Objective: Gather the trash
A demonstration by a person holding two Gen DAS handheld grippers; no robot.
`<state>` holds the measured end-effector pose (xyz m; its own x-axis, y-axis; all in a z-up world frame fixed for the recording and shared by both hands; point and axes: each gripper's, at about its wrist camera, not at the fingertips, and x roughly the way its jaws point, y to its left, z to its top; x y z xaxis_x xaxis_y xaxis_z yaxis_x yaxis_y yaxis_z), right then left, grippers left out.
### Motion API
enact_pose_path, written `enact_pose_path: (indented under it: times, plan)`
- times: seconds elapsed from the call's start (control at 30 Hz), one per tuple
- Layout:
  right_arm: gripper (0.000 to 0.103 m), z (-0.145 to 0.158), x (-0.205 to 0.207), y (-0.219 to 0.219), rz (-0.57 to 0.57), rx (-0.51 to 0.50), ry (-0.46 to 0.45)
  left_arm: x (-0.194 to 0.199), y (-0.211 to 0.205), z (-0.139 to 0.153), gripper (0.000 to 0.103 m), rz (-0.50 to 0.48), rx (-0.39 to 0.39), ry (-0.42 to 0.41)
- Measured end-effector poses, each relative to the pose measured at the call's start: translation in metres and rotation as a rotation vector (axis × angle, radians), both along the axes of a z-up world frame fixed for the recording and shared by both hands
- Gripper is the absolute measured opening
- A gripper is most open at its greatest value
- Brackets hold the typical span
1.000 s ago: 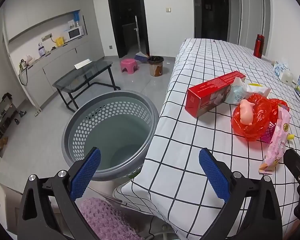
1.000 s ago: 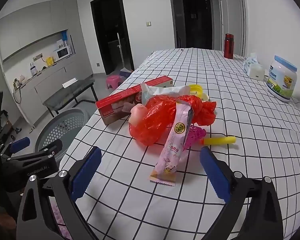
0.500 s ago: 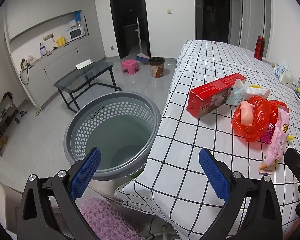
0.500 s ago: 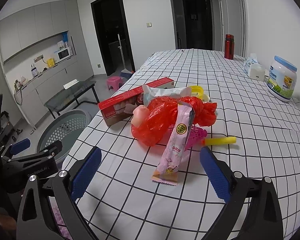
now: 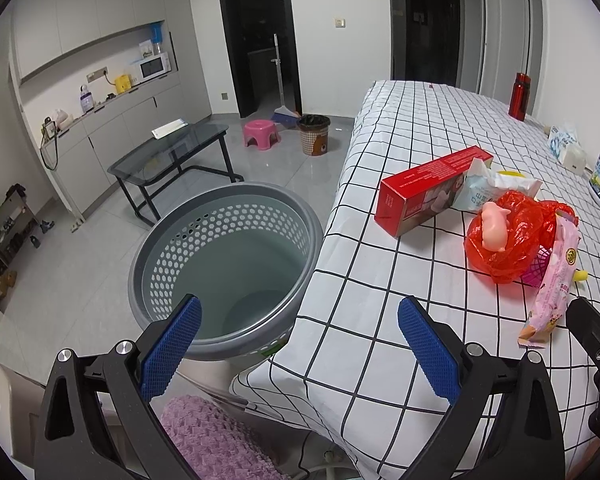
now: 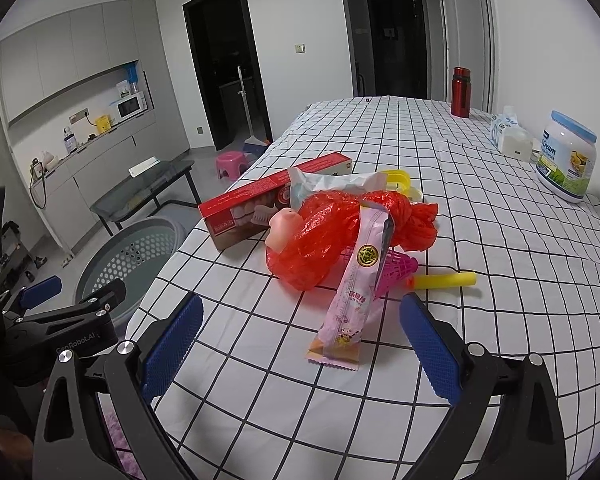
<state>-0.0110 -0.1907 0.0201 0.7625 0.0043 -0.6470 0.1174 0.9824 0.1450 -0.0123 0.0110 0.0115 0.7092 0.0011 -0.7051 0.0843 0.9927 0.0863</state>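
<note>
One jar (image 6: pixel 566 157) labelled "Cream"; claw "GenRobot.AI" (image 6: pixel 76 312).

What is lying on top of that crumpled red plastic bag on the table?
On the red plastic bag sits a small pink pig toy, and a pink snack wrapper leans across it. A pink mesh item pokes out beneath; the rest underneath is covered.

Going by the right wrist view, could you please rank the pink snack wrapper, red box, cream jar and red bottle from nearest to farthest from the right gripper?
From the right gripper:
1. Pink snack wrapper, straight ahead.
2. Red box, ahead-left.
3. Cream jar, far right.
4. Red bottle, table's far end.
</note>
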Motion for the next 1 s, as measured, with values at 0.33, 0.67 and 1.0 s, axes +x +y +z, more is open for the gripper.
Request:
enact_pose_path:
  times: [0.33,0.67,1.0]
  plan:
    - [0.094,-0.0021,0.0008,-0.0004,0.001,0.004,0.001,-0.0005,0.0015,-0.0004,0.097,0.000,0.000,0.000]
    - [0.094,-0.0045,0.0016,-0.0005,0.004,0.013,0.004,-0.0004,0.0013,-0.0004,0.097,0.000,-0.001,0.001]
    - [0.094,-0.0045,0.0031,-0.0004,0.006,0.012,0.008,-0.0012,0.0063,-0.0029,0.097,0.003,-0.005,0.007]
